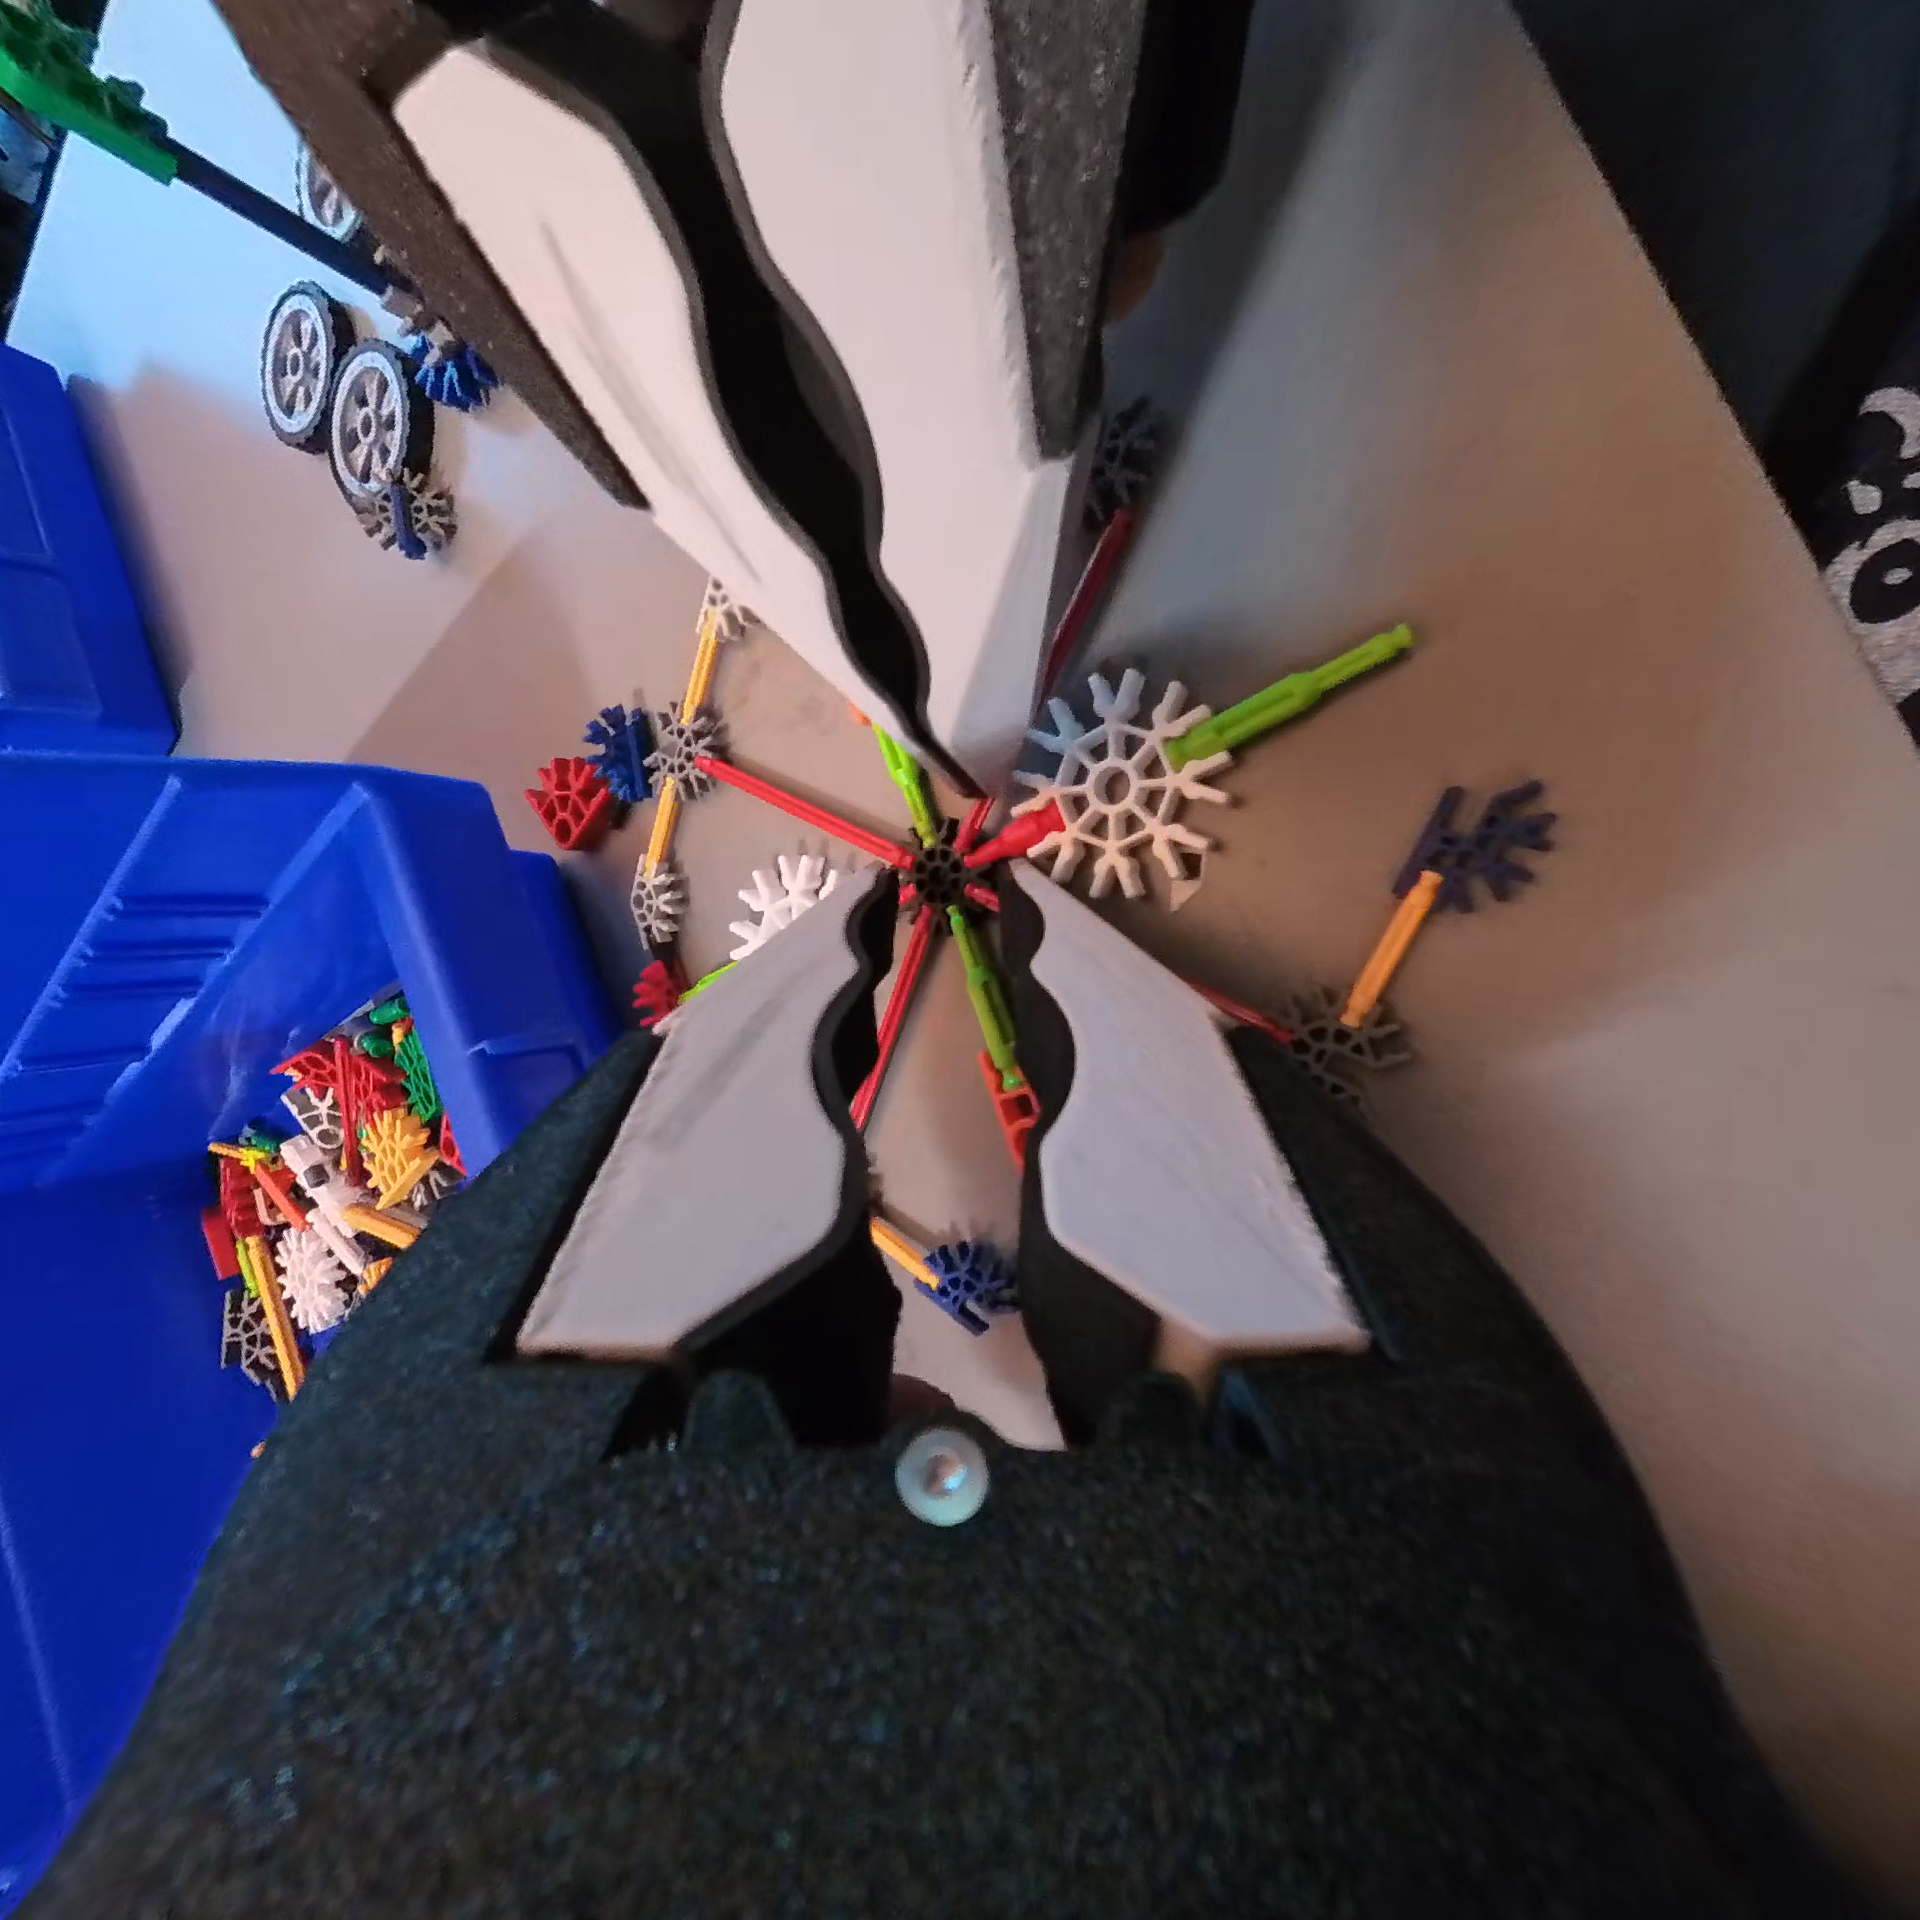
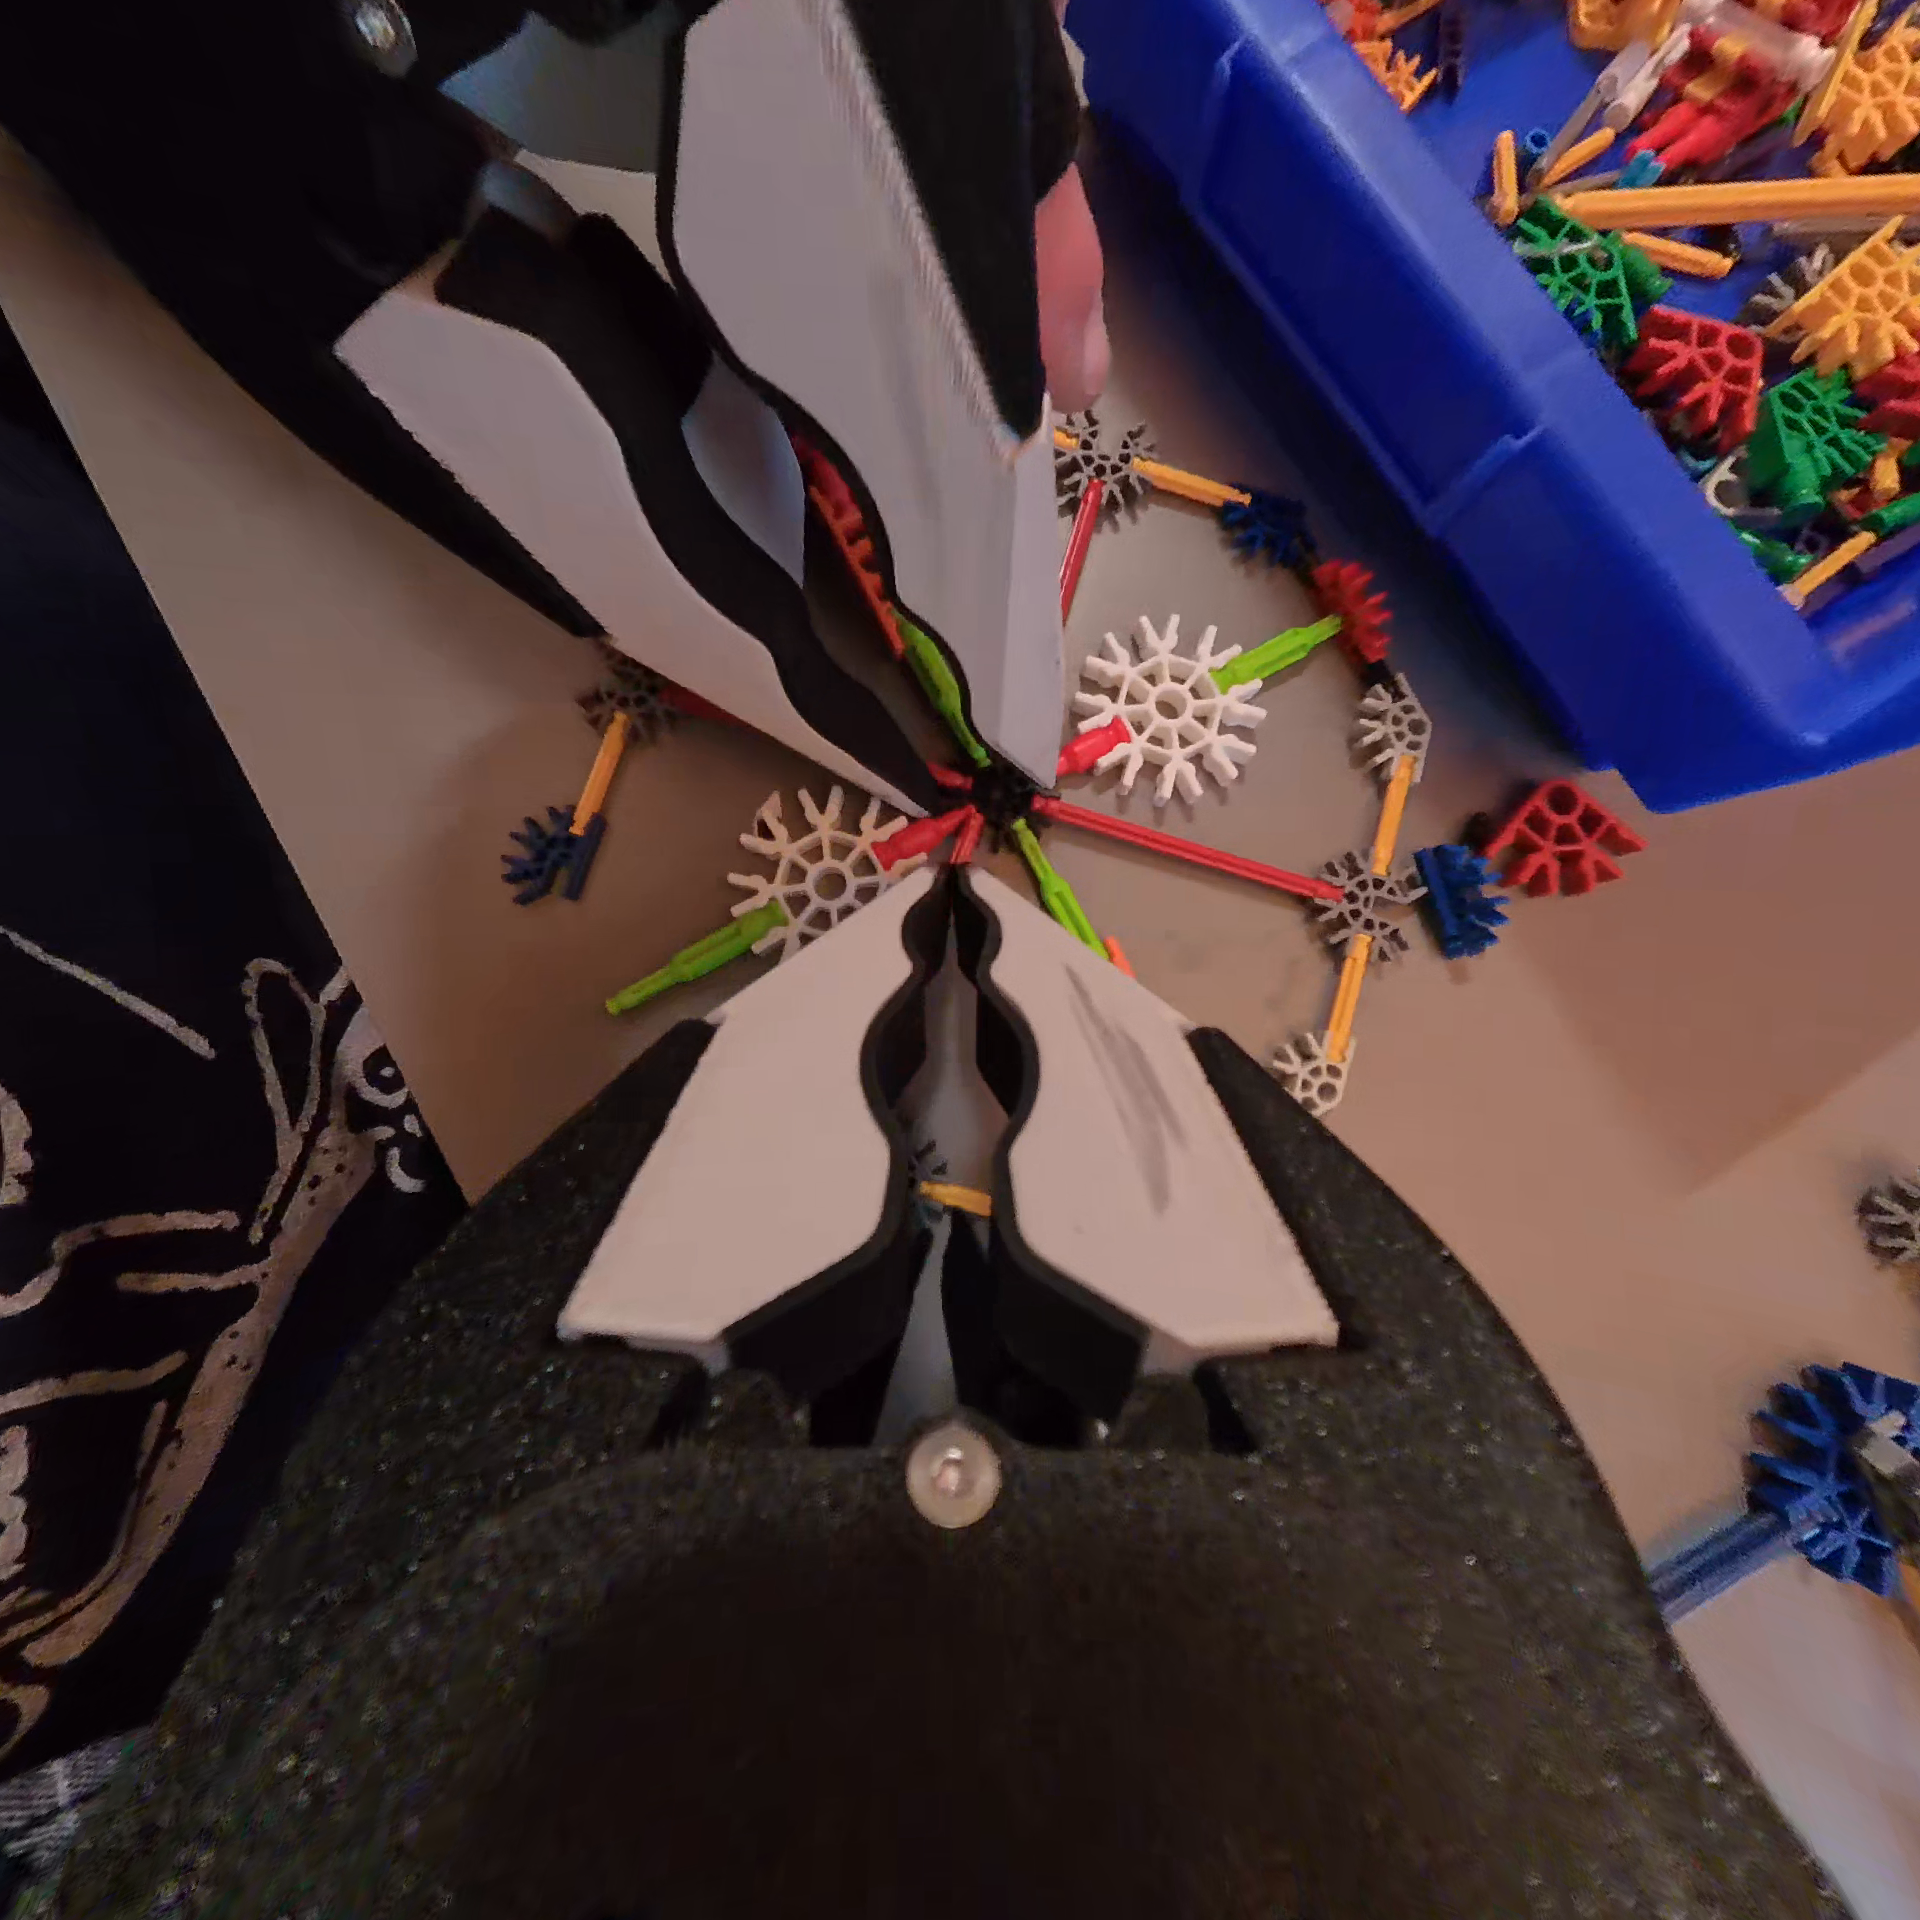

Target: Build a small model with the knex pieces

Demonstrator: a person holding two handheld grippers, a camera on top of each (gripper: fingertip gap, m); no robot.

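Note:
A flat wheel of plastic rods and snowflake connectors lies on the tan table. Its black hub (image 1: 943,868) sits in the middle, with red and green spokes running out of it. My left gripper (image 1: 945,881) stands with a fingertip on each side of the hub and looks shut on it. A red and a green spoke run back between its fingers. It enters the right wrist view (image 2: 987,790) from the top. My right gripper (image 2: 954,878) is almost closed on a short red rod (image 2: 964,836) at the hub (image 2: 995,800). It comes down from the top of the left wrist view (image 1: 971,774).
Two white snowflake connectors (image 2: 1169,712) (image 2: 826,883) sit on spokes beside the hub. A blue bin (image 2: 1455,416) of loose parts stands close to the wheel's rim, and also shows in the left wrist view (image 1: 260,935). Grey wheels (image 1: 369,421) lie farther off. A person's dark clothing (image 2: 156,1039) borders the table. The tips of both grippers are at nearly the same place.

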